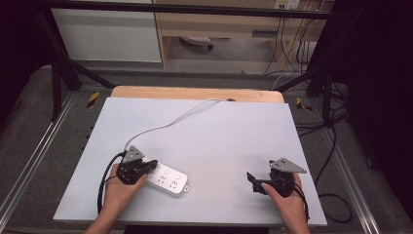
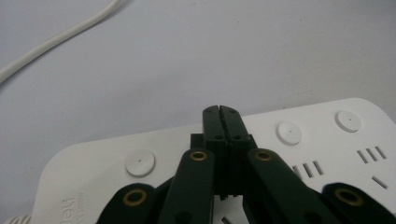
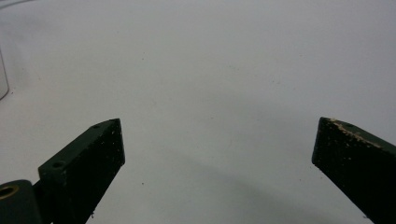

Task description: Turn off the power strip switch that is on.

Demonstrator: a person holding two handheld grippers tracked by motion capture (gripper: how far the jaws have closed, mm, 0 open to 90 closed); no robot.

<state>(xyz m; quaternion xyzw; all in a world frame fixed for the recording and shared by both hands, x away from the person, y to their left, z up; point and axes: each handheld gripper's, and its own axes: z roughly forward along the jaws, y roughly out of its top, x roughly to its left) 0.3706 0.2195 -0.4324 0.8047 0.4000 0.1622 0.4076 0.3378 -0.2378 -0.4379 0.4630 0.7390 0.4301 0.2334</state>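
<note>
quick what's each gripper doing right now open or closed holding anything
Left gripper: closed, nothing between the jaws, over the white plastic power strip.
Right gripper: open, holding nothing, above the white table.

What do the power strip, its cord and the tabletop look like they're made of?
Power strip: white moulded plastic by the look, smooth with a slight sheen and rounded corners. Cord: white, flexible, probably rubbery or PVC sheathing, since it curves loosely. Tabletop: matte pale grey sheet, perhaps laminate, over a wooden board showing at the far edge.
</note>
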